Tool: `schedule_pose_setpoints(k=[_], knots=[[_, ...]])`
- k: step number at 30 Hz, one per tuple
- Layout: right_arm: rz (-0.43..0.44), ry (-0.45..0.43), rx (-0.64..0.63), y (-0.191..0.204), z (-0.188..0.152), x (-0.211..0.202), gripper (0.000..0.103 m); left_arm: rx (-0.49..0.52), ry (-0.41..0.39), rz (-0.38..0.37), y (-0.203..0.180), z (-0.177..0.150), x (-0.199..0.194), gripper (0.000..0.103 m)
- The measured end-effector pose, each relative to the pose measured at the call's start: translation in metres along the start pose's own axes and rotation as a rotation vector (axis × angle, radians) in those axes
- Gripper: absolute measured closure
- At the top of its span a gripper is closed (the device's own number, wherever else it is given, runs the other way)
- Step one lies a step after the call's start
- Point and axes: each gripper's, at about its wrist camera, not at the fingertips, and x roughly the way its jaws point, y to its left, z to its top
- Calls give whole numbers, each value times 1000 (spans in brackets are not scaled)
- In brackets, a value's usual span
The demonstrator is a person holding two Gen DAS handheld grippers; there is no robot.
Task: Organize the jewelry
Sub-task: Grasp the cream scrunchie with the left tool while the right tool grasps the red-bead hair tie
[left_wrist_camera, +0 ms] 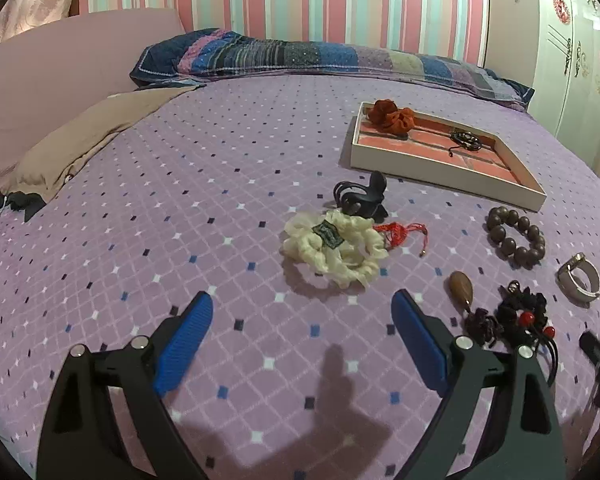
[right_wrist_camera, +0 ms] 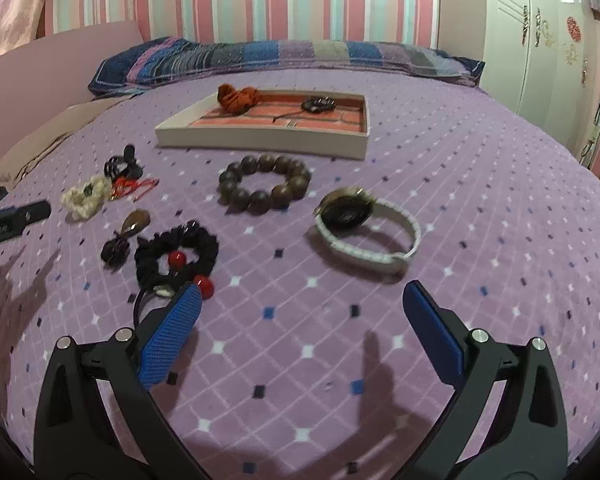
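Observation:
Jewelry lies scattered on a purple bedspread. My left gripper [left_wrist_camera: 302, 306] is open and empty, just short of a cream scrunchie [left_wrist_camera: 334, 250] with a red cord [left_wrist_camera: 400, 232] and a black hair claw [left_wrist_camera: 362, 196] behind it. My right gripper [right_wrist_camera: 302, 300] is open and empty, just short of a white-strapped watch [right_wrist_camera: 364, 224]. Its left finger sits beside a black scrunchie with red beads [right_wrist_camera: 176, 254]. A brown bead bracelet [right_wrist_camera: 264, 188] and a brown teardrop pendant [right_wrist_camera: 134, 222] lie nearby. A white tray [right_wrist_camera: 260, 140] holds an orange scrunchie [right_wrist_camera: 238, 98] and a dark bracelet [right_wrist_camera: 318, 105].
A patchwork pillow [left_wrist_camera: 300, 58] lies along the striped wall behind the tray. A tan pillow [left_wrist_camera: 96, 136] sits at the left edge. A white wardrobe [right_wrist_camera: 540, 40] stands at the right. The other gripper's black body [right_wrist_camera: 12, 220] shows at the left of the right wrist view.

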Motion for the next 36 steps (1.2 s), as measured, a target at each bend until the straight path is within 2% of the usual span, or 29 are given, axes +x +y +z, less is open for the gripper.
schedule_pose_setpoints(k=[5, 10, 16, 20, 22, 27, 31, 33, 35, 36], knots=[[23, 42, 17, 8, -6, 10, 10, 0, 1, -4, 4, 7, 13, 14], [40, 32, 14, 17, -7, 8, 15, 3, 6, -10, 6, 14, 23, 14], [50, 26, -15, 28, -7, 5, 16, 0, -1, -21, 8, 16, 25, 14], [41, 61, -38, 36, -15, 16, 31, 2, 12, -17, 9, 18, 32, 14], [37, 61, -42, 38, -18, 19, 33, 3, 16, -15, 11, 20, 36, 14], [46, 48, -53, 39, -17, 17, 59, 1, 15, -23, 14, 26, 45, 14], [51, 45, -49, 37, -17, 17, 71, -4, 28, -34, 17, 26, 54, 16], [52, 46, -52, 36, -17, 17, 75, 1, 43, -45, 17, 24, 59, 30], [57, 46, -59, 37, -17, 17, 80, 4, 74, -61, 16, 22, 66, 53], [60, 44, -66, 39, -17, 16, 83, 3, 91, -68, 17, 20, 70, 57]])
